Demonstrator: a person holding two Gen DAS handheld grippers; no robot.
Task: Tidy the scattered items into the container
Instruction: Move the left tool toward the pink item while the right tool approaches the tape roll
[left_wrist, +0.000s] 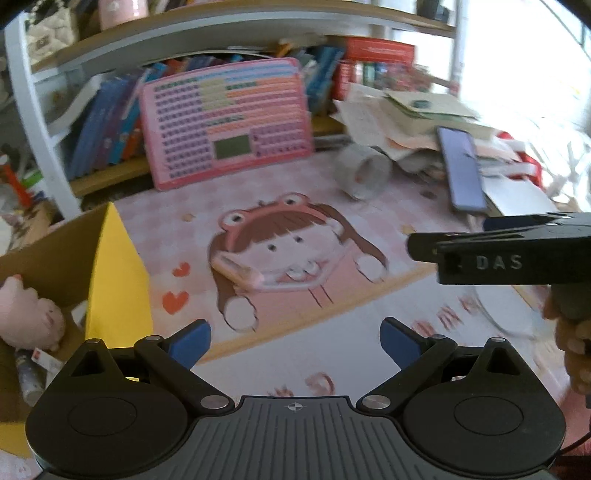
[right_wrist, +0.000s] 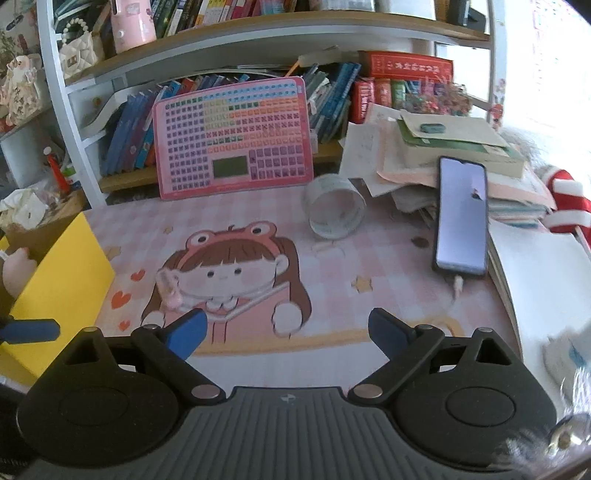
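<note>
Right wrist view has the right tool (right_wrist: 284, 328) hanging over the cartoon desk mat (right_wrist: 388, 258) with its blue fingers spread wide and nothing between them. The left tool (left_wrist: 295, 341) is the same story, released and empty; from its camera the right tool's black body pokes in at 3 o'clock

The container is the yellow cardboard box (right_wrist: 59, 277) sitting at 9 o'clock on the worktop. It already has a pink plush toy (left_wrist: 26, 314) and some small bits in it. What looks left to tidy: a small pink item (right_wrist: 170, 288) lying on the mat just ahead-left of the right tool's fingers, about 10 o'clock, and a roll of tape (right_wrist: 334, 206) on its side near 1 o'clock. There's also a phone (right_wrist: 461, 218) on a charging cable leaning against the paper stack (right_wrist: 443, 147) at 2 o'clock, I'd guess that stays put

If it were me I'd go for the pink thing first since it's closest to the box. It looks small and flat, so come down steep, straddle it across the short side and close slowly so it doesn't skid on the smooth mat. For the tape, pinching one wall through the hole seems safer than squeezing the whole ring, it could roll away otherwise
</note>
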